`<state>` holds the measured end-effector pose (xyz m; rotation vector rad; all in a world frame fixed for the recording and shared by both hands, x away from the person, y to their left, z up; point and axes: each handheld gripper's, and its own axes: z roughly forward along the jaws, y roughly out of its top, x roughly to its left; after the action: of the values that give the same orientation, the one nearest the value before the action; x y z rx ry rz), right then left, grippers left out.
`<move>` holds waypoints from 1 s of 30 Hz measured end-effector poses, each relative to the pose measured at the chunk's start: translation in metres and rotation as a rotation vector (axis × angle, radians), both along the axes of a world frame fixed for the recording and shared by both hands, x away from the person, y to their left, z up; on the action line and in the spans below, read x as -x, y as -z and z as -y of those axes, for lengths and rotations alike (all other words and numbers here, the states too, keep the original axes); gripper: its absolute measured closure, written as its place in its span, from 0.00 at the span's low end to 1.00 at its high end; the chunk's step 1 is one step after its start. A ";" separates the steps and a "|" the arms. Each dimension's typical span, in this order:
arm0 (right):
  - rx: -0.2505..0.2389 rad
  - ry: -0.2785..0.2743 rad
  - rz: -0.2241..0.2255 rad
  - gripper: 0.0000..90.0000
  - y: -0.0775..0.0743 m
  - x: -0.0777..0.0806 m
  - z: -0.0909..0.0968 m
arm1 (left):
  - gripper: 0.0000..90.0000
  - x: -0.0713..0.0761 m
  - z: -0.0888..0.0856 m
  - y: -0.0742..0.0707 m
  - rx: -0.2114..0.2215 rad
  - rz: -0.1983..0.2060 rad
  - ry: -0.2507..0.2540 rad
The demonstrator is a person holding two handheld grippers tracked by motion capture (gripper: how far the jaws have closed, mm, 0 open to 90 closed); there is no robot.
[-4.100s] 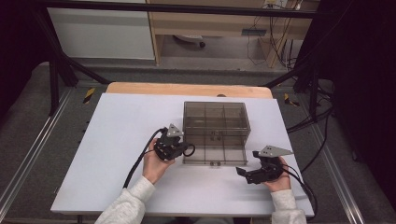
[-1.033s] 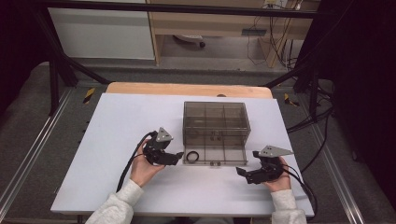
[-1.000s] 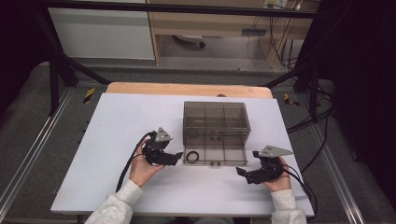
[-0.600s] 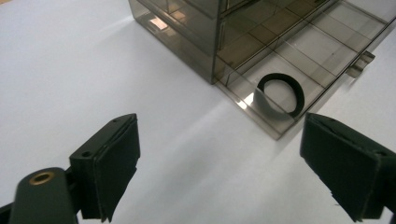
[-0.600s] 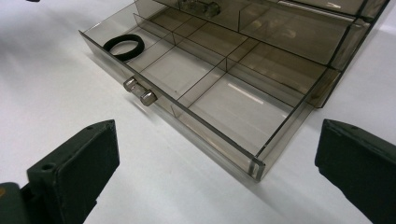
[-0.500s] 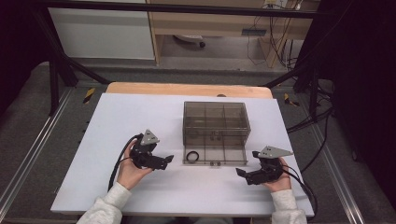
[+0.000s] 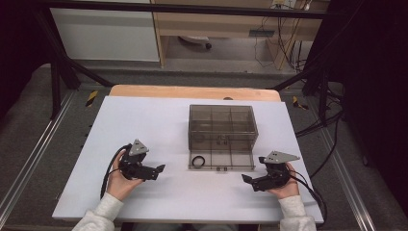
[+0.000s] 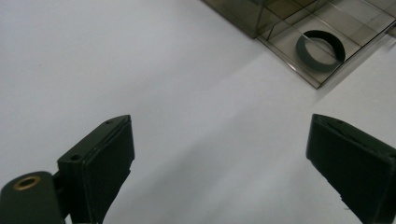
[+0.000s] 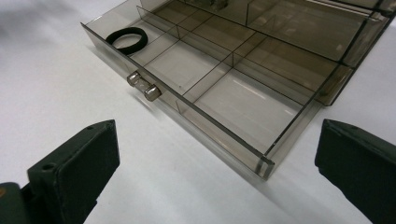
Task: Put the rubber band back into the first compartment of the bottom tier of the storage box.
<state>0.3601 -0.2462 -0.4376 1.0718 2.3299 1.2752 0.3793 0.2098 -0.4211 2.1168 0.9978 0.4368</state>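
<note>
A smoky clear drawer box (image 7: pixel 221 120) stands mid-table with its bottom drawer (image 7: pixel 223 160) pulled out toward me. A black ring (image 7: pixel 197 161) lies in the drawer's front-left compartment, also seen as the ring (image 8: pixel 321 50) and the ring (image 9: pixel 127 37). My left gripper (image 7: pixel 159 169) rests on the table to the left of the drawer, pointing at it. Its jaws have just been opening and nothing is between them (image 8: pixel 222 135). My right gripper (image 7: pixel 245 178) sits below the drawer's right corner, open and holding nothing (image 9: pixel 217 140). It faces the drawer front and its knob (image 9: pixel 144 86).
The white tabletop (image 7: pixel 144 120) has bare room on both sides of the box. A wooden strip (image 7: pixel 192 91) runs along the far edge. Cables (image 7: pixel 108 173) trail from each gripper toward me.
My left hand has drawn back to the left, away from the drawer, and its jaws have spread wider. The ring stays in the drawer. The right hand has kept still.
</note>
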 end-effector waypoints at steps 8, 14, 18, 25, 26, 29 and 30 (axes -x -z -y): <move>0.008 0.006 -0.005 0.01 -0.001 0.000 -0.002 | 0.09 0.005 -0.012 0.004 0.018 -0.004 -0.004; 0.009 0.009 -0.001 0.01 -0.002 0.000 -0.004 | 0.09 0.007 -0.018 0.007 0.017 -0.005 -0.006; 0.015 0.002 0.001 0.01 -0.003 0.000 -0.006 | 0.09 0.009 -0.023 0.008 0.019 -0.007 -0.010; 0.017 -0.004 0.000 0.01 -0.004 0.001 -0.010 | 0.09 0.011 -0.030 0.010 0.017 -0.008 -0.015; 0.018 -0.004 -0.002 0.01 -0.005 0.001 -0.010 | 0.09 0.012 -0.031 0.011 0.018 -0.010 -0.014; 0.014 -0.001 -0.002 0.01 -0.005 0.001 -0.011 | 0.09 0.013 -0.035 0.012 0.018 -0.011 -0.019; 0.014 0.000 -0.002 0.01 -0.005 0.001 -0.011 | 0.09 0.014 -0.036 0.013 0.018 -0.011 -0.020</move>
<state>0.3591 -0.2349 -0.4321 1.0692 2.3373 1.2571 0.3658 0.2458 -0.4339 2.0966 1.0266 0.4249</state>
